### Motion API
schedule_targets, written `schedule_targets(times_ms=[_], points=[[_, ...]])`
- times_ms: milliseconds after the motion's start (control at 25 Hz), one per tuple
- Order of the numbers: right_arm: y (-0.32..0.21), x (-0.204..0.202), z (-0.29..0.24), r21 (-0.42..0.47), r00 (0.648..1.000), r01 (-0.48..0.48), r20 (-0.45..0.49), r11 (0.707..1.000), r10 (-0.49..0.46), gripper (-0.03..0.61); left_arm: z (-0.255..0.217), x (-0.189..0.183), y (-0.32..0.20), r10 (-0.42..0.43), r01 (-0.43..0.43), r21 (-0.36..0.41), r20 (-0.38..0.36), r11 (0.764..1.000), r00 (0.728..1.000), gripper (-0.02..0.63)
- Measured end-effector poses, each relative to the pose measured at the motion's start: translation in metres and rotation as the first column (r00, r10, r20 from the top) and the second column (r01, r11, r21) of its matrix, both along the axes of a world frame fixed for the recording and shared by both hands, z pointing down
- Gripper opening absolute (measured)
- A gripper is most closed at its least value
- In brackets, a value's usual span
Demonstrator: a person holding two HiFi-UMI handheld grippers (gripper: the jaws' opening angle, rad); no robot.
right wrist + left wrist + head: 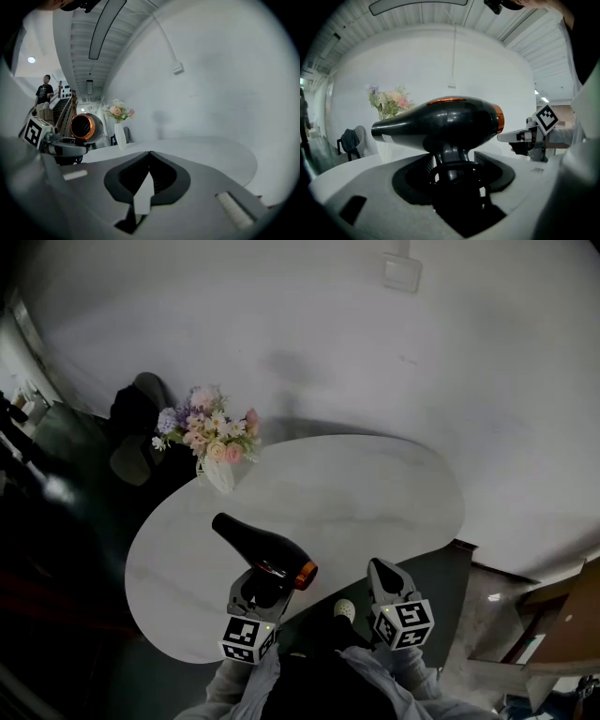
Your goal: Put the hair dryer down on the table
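The black hair dryer point(258, 549) with an orange ring at its rear hangs over the near edge of the white oval table point(375, 502), its nozzle pointing far left. My left gripper point(256, 585) is shut on its handle from below; in the left gripper view the handle point(449, 157) runs down between the jaws and the body point(445, 123) lies level above them. My right gripper point(379, 568) is shut on nothing, a little right of the dryer, off the table's near edge. The right gripper view shows the dryer's orange end point(83, 126) at the left.
A white vase of pastel flowers point(211, 442) stands at the table's far left edge. A dark chair point(136, 427) sits behind it by the wall. Wooden furniture point(567, 615) is at the right. A person point(45, 91) stands far off.
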State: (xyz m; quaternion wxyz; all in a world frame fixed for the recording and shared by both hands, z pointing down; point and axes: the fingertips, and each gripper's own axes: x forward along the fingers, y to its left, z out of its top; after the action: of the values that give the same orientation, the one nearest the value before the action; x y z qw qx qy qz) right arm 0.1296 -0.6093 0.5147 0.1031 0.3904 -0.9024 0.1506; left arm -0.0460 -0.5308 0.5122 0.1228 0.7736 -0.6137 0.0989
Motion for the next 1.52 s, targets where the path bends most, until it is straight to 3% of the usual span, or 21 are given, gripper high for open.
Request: schedule_targets(times_ms=[360, 520, 880, 1280, 1520], points=[[-0.100, 0.002, 0.009, -0.035, 0.989, 0.147, 0.005, 0.989, -0.147, 0.009, 0.012, 0.001, -0.093, -0.127, 0.130, -0.071, 0.048, 0.989, 0.991, 0.278], [-0.130, 0.007, 0.017, -0.053, 0.982, 0.188, 0.012, 0.981, -0.187, 0.009, 0.022, 0.007, -0.127, -0.137, 0.142, -0.118, 0.048, 0.983, 0.989, 0.279], [-0.156, 0.016, 0.043, -0.121, 0.981, 0.193, 0.018, 0.974, -0.192, 0.009, 0.083, 0.008, -0.206, -0.111, 0.118, -0.305, 0.040, 0.945, 0.993, 0.279], [-0.180, 0.028, 0.056, -0.148, 0.988, 0.144, -0.025, 0.978, -0.150, 0.009, 0.162, -0.019, -0.262, -0.098, 0.133, -0.486, 0.096, 0.864, 0.991, 0.281], [-0.185, 0.025, 0.060, -0.151, 0.988, 0.141, -0.037, 0.978, -0.148, 0.009, 0.177, -0.020, -0.277, -0.091, 0.131, -0.493, 0.105, 0.860, 0.990, 0.285]])
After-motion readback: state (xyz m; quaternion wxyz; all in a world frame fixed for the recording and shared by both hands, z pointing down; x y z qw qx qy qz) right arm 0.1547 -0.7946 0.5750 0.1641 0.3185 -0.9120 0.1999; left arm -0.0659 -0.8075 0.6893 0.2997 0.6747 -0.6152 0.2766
